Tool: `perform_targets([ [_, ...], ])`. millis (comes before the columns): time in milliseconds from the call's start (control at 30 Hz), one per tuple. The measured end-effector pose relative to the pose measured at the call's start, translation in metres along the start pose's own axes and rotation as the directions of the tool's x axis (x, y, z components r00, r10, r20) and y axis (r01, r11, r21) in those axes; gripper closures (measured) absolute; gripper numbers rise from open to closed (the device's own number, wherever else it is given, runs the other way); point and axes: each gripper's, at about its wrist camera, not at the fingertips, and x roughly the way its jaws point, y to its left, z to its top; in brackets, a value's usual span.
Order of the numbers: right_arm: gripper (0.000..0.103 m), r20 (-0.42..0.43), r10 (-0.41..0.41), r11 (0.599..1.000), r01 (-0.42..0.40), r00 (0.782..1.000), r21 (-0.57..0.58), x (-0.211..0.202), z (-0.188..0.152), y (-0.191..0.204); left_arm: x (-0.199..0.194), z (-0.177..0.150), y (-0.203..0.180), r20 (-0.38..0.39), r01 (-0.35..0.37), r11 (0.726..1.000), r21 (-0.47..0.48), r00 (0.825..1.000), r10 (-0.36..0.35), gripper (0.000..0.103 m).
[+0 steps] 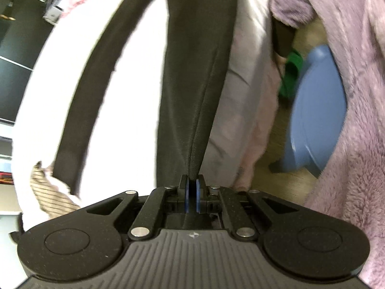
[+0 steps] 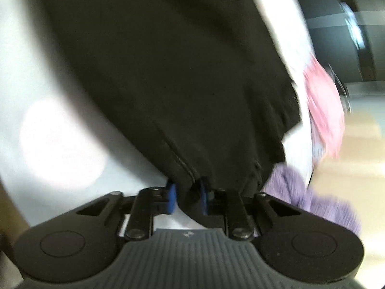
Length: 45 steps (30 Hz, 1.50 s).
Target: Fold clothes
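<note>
A black long-sleeved garment [image 1: 192, 72] lies stretched over a white bed sheet [image 1: 120, 96], one sleeve [image 1: 79, 120] curving down to the left. My left gripper [image 1: 191, 190] is shut on a pinched fold of the garment's edge. In the right wrist view the same black garment [image 2: 168, 72] fills the middle, and my right gripper [image 2: 186, 198] is shut on a bunched edge of it between the blue pads [image 2: 172, 198]. Both views are blurred by motion.
A fluffy lilac garment [image 1: 356, 120] hangs at the right, also in the right wrist view [image 2: 312, 192]. A blue plastic stool [image 1: 315, 110] and a green slipper [image 1: 291, 72] are on the wooden floor. A striped cloth [image 1: 48, 192] and pink cloth [image 2: 324, 113] lie at the bed's edges.
</note>
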Motion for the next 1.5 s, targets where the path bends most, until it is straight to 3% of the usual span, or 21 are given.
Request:
perform_targets([
  [100, 0.087, 0.023, -0.043, 0.979, 0.038, 0.999, 0.2, -0.018, 0.002, -0.037, -0.023, 0.002, 0.014, 0.033, -0.047, 0.998, -0.029, 0.998, 0.048, 0.1],
  [200, 0.089, 0.036, -0.083, 0.944, 0.067, 0.996, 0.322, -0.037, 0.004, -0.073, -0.05, 0.007, 0.029, 0.065, -0.088, 0.995, -0.04, 0.994, 0.091, 0.1],
  [367, 0.091, 0.05, -0.122, 0.929, 0.096, 0.991, 0.358, -0.048, 0.028, -0.115, -0.073, 0.016, 0.063, 0.082, -0.164, 0.984, -0.063, 0.982, 0.169, 0.099],
  [467, 0.092, 0.047, -0.13, 0.932, 0.106, 0.99, 0.348, -0.045, 0.051, -0.132, -0.065, 0.022, 0.092, 0.074, -0.198, 0.979, -0.054, 0.977, 0.202, 0.099],
  [867, 0.093, -0.024, -0.072, 0.962, 0.076, 0.997, 0.262, 0.028, 0.157, -0.187, 0.067, 0.062, 0.276, -0.09, -0.129, 0.984, -0.12, 0.989, 0.119, 0.099],
  [1033, 0.093, -0.06, -0.041, 0.96, 0.056, 0.997, 0.275, 0.086, 0.202, -0.213, 0.151, 0.08, 0.337, -0.174, -0.074, 0.986, -0.15, 0.984, 0.047, 0.099],
  [1200, 0.093, -0.114, -0.004, 0.969, 0.032, 0.994, 0.246, 0.146, 0.237, -0.21, 0.23, 0.088, 0.368, -0.242, -0.029, 0.985, -0.171, 0.97, -0.013, 0.099],
  [1333, 0.092, -0.163, 0.034, 0.972, 0.005, 0.986, 0.233, 0.185, 0.248, -0.199, 0.263, 0.086, 0.386, -0.234, -0.023, 0.978, -0.208, 0.972, -0.027, 0.099],
  [1500, 0.091, -0.202, 0.037, 0.975, 0.009, 0.979, 0.224, 0.205, 0.252, -0.19, 0.289, 0.079, 0.4, -0.216, -0.022, 0.97, -0.241, 0.976, -0.031, 0.097],
])
